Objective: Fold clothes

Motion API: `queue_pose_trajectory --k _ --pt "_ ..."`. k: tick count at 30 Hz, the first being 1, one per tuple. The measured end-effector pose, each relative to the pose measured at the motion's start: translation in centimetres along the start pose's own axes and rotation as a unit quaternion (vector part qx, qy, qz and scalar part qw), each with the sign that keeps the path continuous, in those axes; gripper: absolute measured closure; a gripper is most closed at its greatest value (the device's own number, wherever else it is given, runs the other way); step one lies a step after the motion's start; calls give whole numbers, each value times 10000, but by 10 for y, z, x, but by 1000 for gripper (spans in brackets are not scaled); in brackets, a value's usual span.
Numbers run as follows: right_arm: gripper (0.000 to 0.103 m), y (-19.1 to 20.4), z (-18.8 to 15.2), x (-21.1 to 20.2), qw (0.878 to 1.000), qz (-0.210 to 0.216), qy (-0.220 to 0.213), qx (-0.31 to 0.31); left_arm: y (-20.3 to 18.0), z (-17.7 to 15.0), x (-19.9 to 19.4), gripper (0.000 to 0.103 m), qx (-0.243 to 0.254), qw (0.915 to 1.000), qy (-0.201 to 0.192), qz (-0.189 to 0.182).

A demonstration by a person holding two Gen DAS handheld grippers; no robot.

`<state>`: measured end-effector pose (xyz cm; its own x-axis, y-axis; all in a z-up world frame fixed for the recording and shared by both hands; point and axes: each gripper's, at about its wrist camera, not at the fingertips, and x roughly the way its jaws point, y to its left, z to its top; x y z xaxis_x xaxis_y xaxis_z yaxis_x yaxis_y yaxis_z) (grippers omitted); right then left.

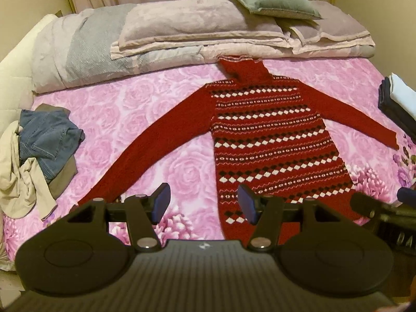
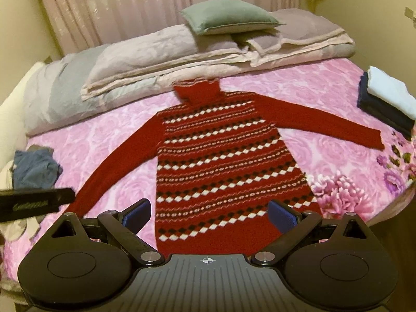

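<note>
Ahead of claws: red sweater (image 2: 221, 161) flat on bed (image 2: 325, 98), sleeves out.
Long axis: hem near, collar far.
Left claw (image 1: 204, 202): spread, empty, beside hem's left edge.
Right claw (image 2: 209, 217): spread, empty, over hem; nearer.

Each handheld gripper, left gripper (image 1: 204, 202) and right gripper (image 2: 209, 215), has a ribbed grey body, two black round housings, black linkage arms with silver pivot screws, blue-padded fingers (image 2: 282, 217) and a small crosshair marking.

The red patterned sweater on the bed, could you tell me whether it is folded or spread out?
Spread out: the sweater lies flat with both sleeves extended.
</note>
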<state>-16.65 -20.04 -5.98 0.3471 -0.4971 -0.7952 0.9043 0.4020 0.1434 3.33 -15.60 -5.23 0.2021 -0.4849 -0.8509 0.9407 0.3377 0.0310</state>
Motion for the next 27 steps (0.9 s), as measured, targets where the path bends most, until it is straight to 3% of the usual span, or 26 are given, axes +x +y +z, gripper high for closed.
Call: queue_pose_trajectory --k 8,16,27 --pt "4 -9 20 -5 9998 -23 -112 -160 -8 -4 -18 50 -39 9999 -98 54" --pt "4 -40 23 8 9991 23 163 -385 -24 1 -7 50 -317 9993 -12 191" --pt "4 -113 88 56 9903 401 571 -1206 -88 45 29 50 -1122 9915 161 634"
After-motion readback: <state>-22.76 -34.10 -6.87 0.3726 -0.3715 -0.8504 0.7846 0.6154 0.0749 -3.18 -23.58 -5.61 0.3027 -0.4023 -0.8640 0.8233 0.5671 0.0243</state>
